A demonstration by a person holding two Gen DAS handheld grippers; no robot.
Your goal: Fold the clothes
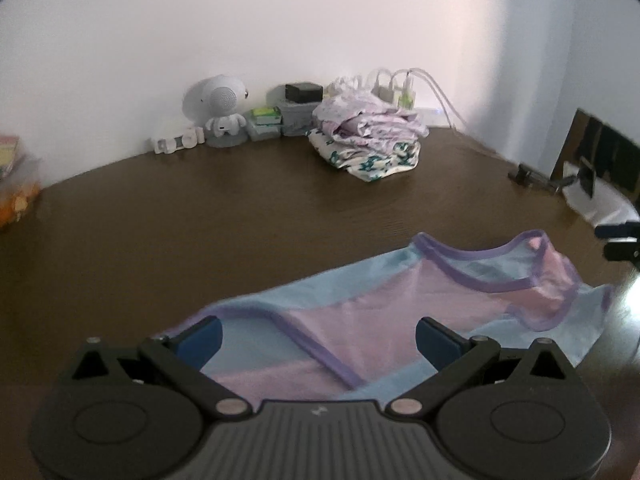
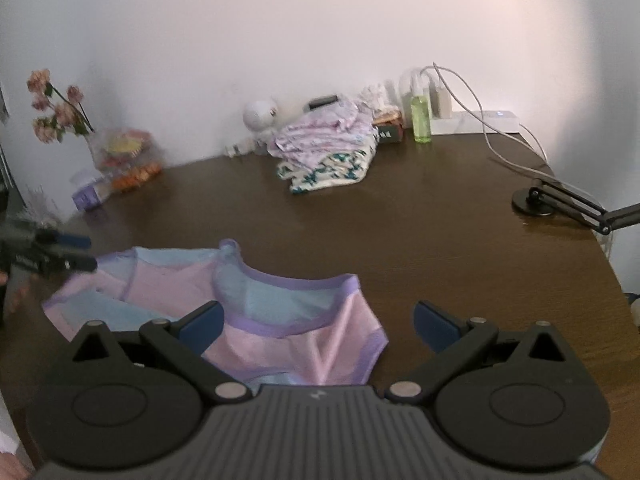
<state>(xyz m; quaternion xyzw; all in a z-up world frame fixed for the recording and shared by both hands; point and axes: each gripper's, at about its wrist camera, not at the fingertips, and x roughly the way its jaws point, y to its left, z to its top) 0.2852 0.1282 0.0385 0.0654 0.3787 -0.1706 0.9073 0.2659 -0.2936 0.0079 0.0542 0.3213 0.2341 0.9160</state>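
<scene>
On dark wood table (image 1: 200, 220), silky pink/blue garment (image 1: 400, 308) lies rumpled; L tongs (image 1: 318, 340) & R tongs (image 2: 318, 328) both released

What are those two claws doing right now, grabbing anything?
Left gripper: open, empty, over the pink and blue garment.
Right gripper: open, empty, over the same garment.

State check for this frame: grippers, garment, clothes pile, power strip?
Left gripper: open, over the garment.
Right gripper: open, nothing held.
Pink-and-blue garment: spread on the table, unfolded, rumpled.
Clothes pile: stacked at the back.
Power strip: light on, chargers plugged in.
</scene>
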